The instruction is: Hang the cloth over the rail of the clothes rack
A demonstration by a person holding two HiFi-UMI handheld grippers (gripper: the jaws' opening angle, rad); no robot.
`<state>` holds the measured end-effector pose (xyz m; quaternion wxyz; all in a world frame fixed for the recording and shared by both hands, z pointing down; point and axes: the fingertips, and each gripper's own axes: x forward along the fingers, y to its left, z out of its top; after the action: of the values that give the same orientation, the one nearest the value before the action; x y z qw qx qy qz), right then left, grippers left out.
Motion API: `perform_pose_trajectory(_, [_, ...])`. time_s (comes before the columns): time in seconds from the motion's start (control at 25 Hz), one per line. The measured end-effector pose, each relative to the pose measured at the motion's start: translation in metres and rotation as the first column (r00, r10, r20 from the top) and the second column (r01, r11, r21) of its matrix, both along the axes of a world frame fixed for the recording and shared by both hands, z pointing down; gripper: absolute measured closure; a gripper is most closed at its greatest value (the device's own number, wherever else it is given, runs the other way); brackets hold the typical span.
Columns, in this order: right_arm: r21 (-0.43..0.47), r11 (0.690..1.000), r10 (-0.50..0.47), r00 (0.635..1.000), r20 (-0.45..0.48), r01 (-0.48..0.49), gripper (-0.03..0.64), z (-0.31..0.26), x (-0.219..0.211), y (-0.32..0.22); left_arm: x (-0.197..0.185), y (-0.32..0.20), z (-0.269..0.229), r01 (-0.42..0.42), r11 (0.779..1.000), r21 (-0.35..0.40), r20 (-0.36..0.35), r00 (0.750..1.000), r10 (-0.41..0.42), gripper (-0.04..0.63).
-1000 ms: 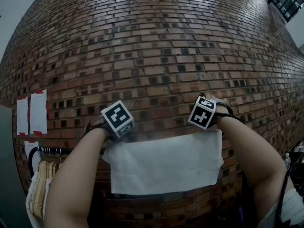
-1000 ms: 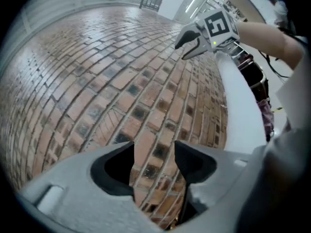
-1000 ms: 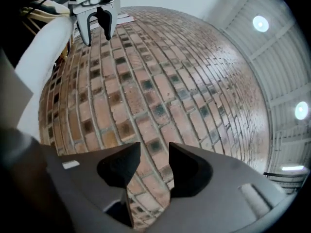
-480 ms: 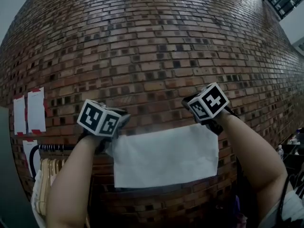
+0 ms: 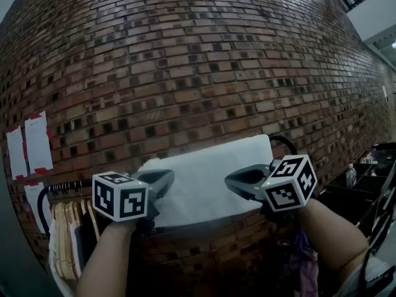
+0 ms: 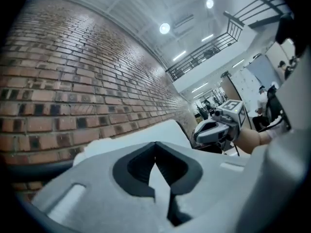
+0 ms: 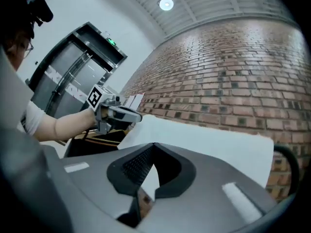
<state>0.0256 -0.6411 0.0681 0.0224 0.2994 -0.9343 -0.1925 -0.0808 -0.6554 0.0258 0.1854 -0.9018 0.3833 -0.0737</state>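
The cloth (image 5: 210,175) is lying draped over the rail (image 5: 65,189), long axis along it. The left gripper (image 5: 167,178) and right gripper (image 5: 231,181) are hovering just before it, tips facing each other, jaws having just been closing, pressed together on nothing; neither is nearer
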Motion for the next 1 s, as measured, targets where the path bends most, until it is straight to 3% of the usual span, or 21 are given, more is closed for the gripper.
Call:
perform_pose_trajectory(0.12, [-0.091,0.993,-0.078,0.996,0.032,0.081,0.616,0.048,-0.004,0.027,0.015,0.037,0.034,-0.061,0.998,-0.033,0.016,0.998,0.062,0.594])
perform_pose_trajectory(0.24, [-0.173,0.973,-0.137,0.987,0.083,0.150,0.615,0.093,-0.005,0.058,0.041,0.083,0.079,-0.170,0.983,-0.072,-0.017,0.985,0.170,0.594])
perform_pose_trajectory(0.36, [-0.241,0.954,-0.154,0.981,0.115,0.178,0.616,0.134,0.002,0.093,0.064,0.120,0.131,-0.212,0.972,-0.103,-0.033,0.977,0.210,0.594])
perform_pose_trajectory(0.64, [-0.386,0.909,-0.133,0.986,0.096,0.160,0.615,0.206,0.045,0.194,0.105,0.201,0.244,-0.231,0.937,-0.263,-0.230,0.958,0.172,0.594])
perform_pose_trajectory(1.0, [-0.530,0.847,-0.010,0.997,0.080,0.051,0.617,0.288,0.098,0.292,0.137,0.326,0.316,-0.201,0.916,-0.347,-0.254,0.960,0.115,0.594])
